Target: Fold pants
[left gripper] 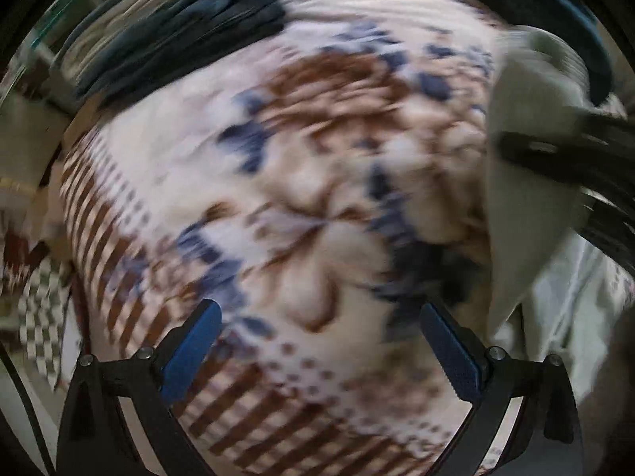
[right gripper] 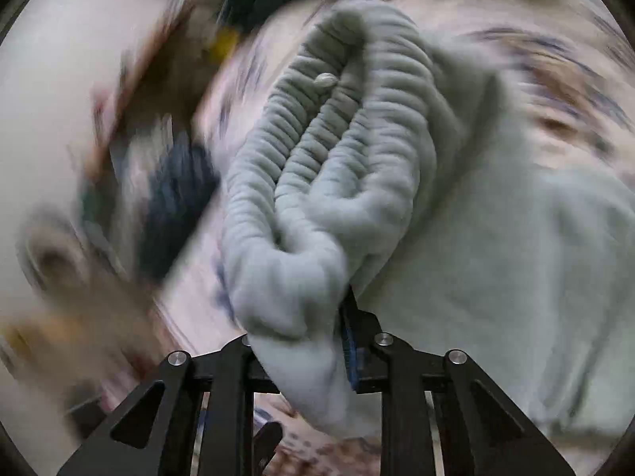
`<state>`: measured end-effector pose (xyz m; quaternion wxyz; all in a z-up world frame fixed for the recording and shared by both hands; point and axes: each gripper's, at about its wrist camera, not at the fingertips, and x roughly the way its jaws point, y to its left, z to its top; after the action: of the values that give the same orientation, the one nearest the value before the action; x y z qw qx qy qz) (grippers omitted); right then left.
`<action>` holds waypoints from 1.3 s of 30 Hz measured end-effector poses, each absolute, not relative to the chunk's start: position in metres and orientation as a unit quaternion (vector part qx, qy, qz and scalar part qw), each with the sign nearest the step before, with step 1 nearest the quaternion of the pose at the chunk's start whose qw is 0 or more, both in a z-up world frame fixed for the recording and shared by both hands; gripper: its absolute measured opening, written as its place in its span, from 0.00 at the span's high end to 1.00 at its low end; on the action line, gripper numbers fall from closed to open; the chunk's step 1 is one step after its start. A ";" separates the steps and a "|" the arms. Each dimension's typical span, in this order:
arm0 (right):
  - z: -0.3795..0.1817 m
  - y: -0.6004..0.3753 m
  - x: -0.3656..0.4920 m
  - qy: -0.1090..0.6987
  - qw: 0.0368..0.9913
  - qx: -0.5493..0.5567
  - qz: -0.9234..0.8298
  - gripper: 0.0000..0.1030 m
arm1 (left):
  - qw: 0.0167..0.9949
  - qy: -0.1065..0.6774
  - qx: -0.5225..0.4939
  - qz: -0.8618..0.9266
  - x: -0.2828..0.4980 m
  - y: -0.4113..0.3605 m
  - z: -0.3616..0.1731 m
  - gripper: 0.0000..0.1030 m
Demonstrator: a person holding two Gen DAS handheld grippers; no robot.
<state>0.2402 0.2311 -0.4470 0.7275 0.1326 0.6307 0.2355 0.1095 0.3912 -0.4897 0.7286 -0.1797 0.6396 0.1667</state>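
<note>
Both views heavily motion-blurred.

Left claw (left gripper: 319, 351): jaws spread wide, blue pads (left gripper: 190, 353) bare, nothing between them. It hangs over a patterned blanket (left gripper: 278, 182) w/ brown and blue print; what lies beneath the blanket can't be made out.

Right claw (right gripper: 317, 341): clenched on the pants (right gripper: 329, 158), pale grey-green. Left pad hidden by cloth; only the edge of the right blue pad (right gripper: 351, 353) shows. Gathered elastic waistband bunches up from the jaws, small button visible on it.

In left view the pants (left gripper: 528, 182) sit at the blanket's right side, partly cut off by frame edge. Dark garment (left gripper: 178, 39) at far edge, details unreadable.
</note>
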 end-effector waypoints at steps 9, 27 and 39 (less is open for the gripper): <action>-0.424 0.189 0.217 0.651 0.667 0.194 0.306 0.23 | 0.744 0.602 -0.244 0.154 0.116 0.403 -0.470 0.00; -0.436 0.108 0.357 0.673 0.698 0.094 0.226 0.23 | 0.693 0.624 -0.252 -0.259 0.309 0.369 -0.529 0.43; -0.477 0.120 0.310 0.710 0.651 0.148 0.225 0.23 | 0.685 0.589 -0.370 -0.213 0.272 0.427 -0.512 0.14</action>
<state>0.3101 0.1196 -0.4766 0.6508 0.1477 0.7099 0.2249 0.2725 0.4274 -0.5115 0.6855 -0.3704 0.5894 -0.2135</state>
